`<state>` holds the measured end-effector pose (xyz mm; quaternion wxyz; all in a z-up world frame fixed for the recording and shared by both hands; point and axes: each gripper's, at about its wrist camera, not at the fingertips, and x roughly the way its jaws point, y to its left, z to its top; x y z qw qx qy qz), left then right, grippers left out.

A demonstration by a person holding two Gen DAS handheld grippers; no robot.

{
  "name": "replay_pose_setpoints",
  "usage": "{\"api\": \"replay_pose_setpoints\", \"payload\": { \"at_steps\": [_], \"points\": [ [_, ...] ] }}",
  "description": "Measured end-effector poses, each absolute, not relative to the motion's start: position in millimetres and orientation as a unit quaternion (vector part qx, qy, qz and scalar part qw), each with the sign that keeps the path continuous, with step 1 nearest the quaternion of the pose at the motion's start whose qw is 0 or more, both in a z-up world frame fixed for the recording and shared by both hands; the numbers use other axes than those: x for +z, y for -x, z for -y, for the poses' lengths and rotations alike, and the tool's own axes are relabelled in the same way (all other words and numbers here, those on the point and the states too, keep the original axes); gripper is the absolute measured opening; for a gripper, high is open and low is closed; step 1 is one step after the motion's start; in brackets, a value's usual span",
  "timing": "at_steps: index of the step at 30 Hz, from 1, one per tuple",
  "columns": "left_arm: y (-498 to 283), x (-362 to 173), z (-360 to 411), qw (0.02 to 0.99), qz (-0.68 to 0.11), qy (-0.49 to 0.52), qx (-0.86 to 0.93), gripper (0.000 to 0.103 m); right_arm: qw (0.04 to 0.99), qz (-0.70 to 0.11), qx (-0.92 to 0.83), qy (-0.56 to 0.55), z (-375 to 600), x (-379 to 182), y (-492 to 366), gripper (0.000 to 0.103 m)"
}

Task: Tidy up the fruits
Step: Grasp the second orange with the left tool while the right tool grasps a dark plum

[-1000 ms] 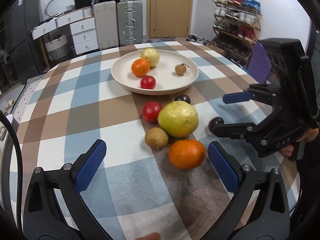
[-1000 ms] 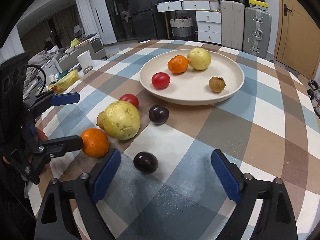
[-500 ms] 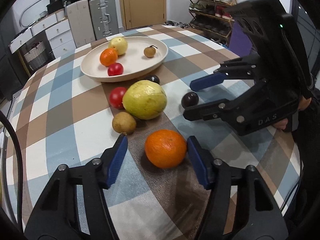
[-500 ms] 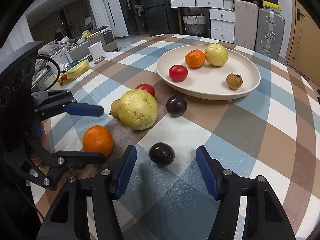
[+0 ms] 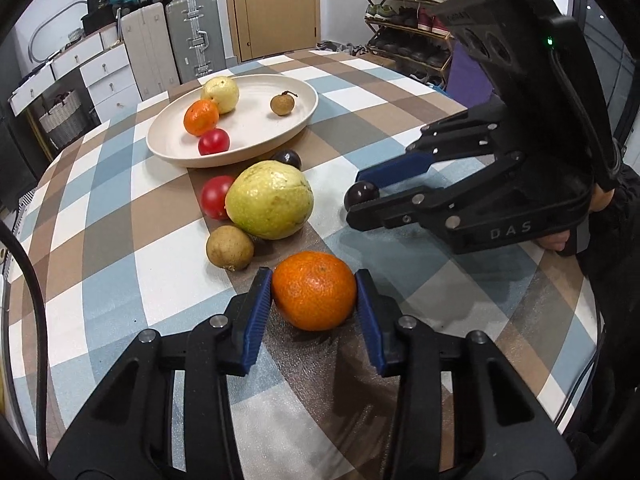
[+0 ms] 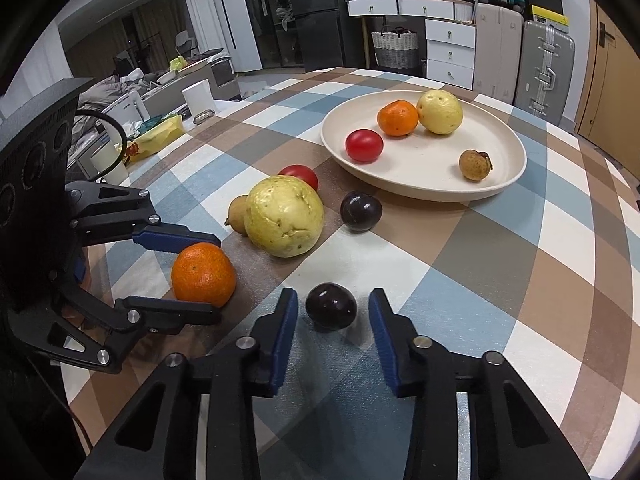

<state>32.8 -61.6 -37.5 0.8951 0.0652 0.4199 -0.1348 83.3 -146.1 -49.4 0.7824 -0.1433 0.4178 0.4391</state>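
Each camera rides low on its own gripper, tilted down over the checked table (image 5: 120,216) at close range; the left wrist view faces the door and shoe rack; the right faces the drawers and fridge; both share the plate (image 5: 280,136) (image 6: 400,184) and loose fruit.

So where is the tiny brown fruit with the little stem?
The small brown stemmed fruit lies alone on the right side of the cream round plate, apart from the plate's red tomato.

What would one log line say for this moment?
left tool: jaws just closing, pads on orange | right tool: jaws just closing, dark plum between, not yet touching | plate: four fruits
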Motion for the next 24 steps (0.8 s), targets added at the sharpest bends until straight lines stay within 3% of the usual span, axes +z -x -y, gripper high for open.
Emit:
{"api": "replay_pose_setpoints", "payload": {
  "at_steps": [6, 24],
  "points": [
    [-30.6, -28.7, 56.5, 0.904, -0.403, -0.046, -0.137, 0.038, 0.784, -0.412, 0.438, 0.154, 144.2, -50.0, -81.3, 0.027],
    [-25.0, 3.2, 19.6, 0.938, -0.334, 0.012, -0.090, 0.038, 0.811, -0.376, 0.433, 0.113, 152.6, -31.4, -85.6, 0.026]
  ]
}}
